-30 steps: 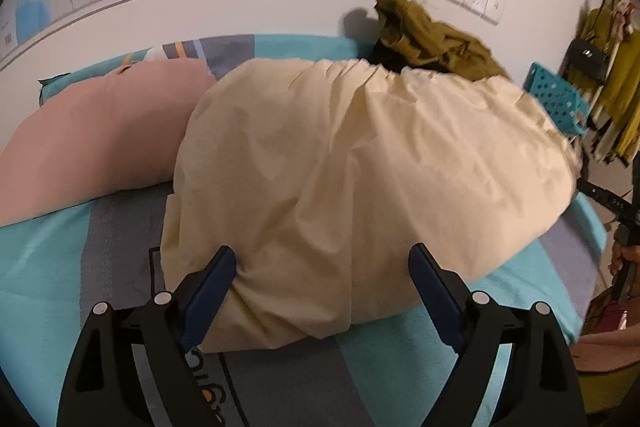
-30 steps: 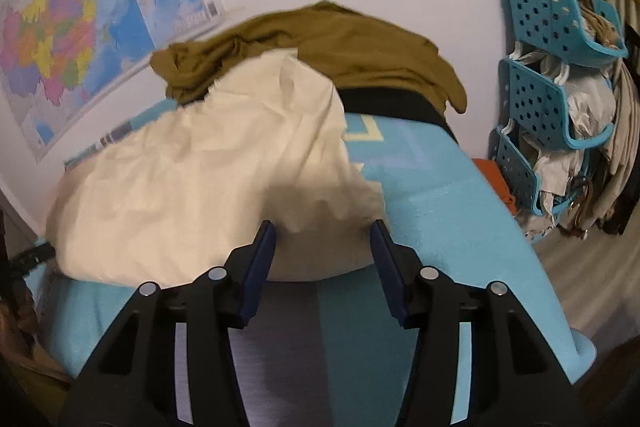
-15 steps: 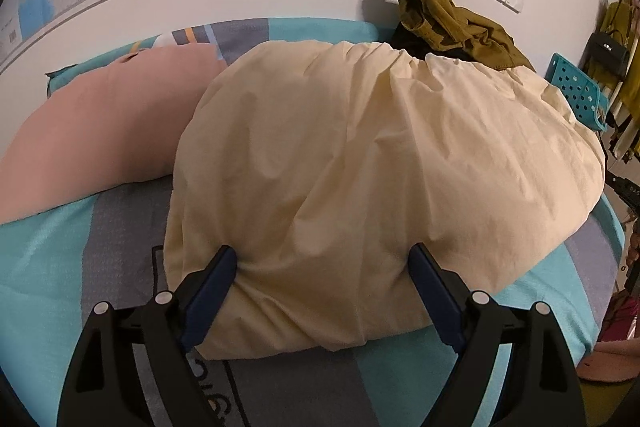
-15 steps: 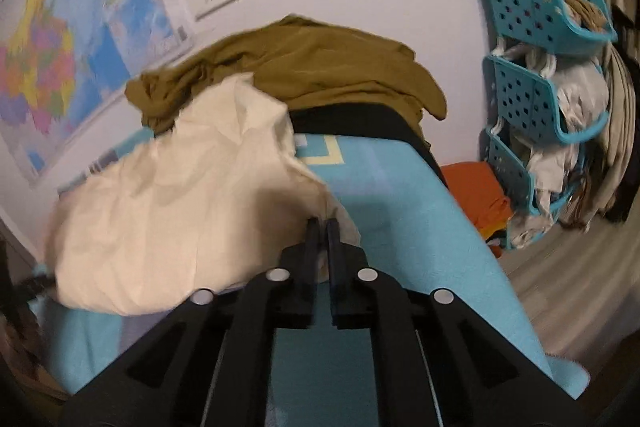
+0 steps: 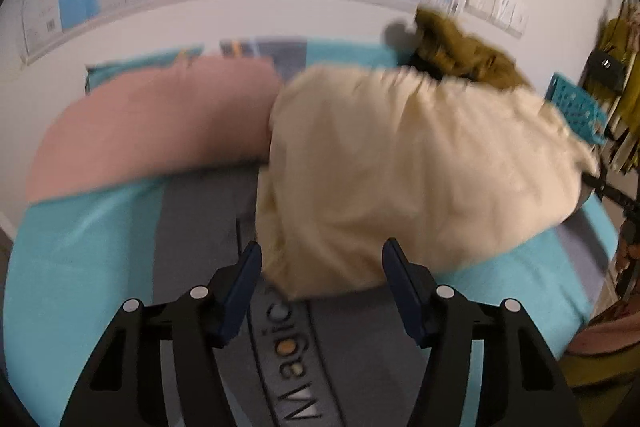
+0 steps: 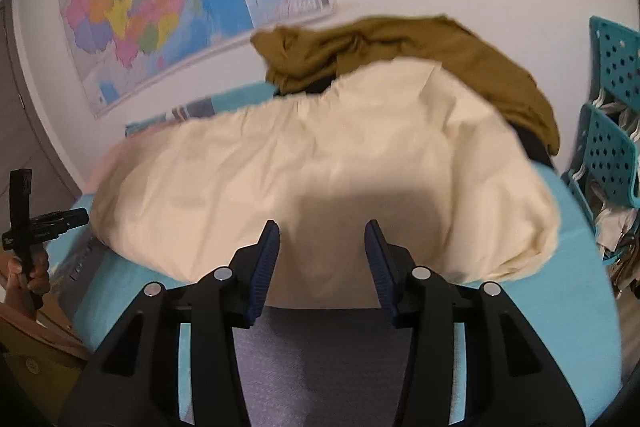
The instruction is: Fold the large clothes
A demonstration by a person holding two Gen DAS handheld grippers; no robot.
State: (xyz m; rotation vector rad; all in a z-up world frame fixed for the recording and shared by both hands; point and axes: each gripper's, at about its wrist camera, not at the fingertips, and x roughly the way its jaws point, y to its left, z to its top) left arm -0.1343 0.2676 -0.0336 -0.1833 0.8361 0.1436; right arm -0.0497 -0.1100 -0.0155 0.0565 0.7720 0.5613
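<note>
Reopened after pinching shut half a second ago, the right gripper (image 6: 322,259) holds its blue-padded fingers apart over the near edge of the crumpled cream cotton garment (image 6: 320,163) at frame centre, while the left gripper (image 5: 322,273), also spread, straddles that garment's (image 5: 404,167) lower corner on the teal-and-grey bedsheet (image 5: 80,267).

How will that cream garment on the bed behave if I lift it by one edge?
The cream garment is wrinkled and slumped, so it will likely droop limply. It looks thin, so probably light. It overlaps the olive garment, so lifting might drag that.
</note>
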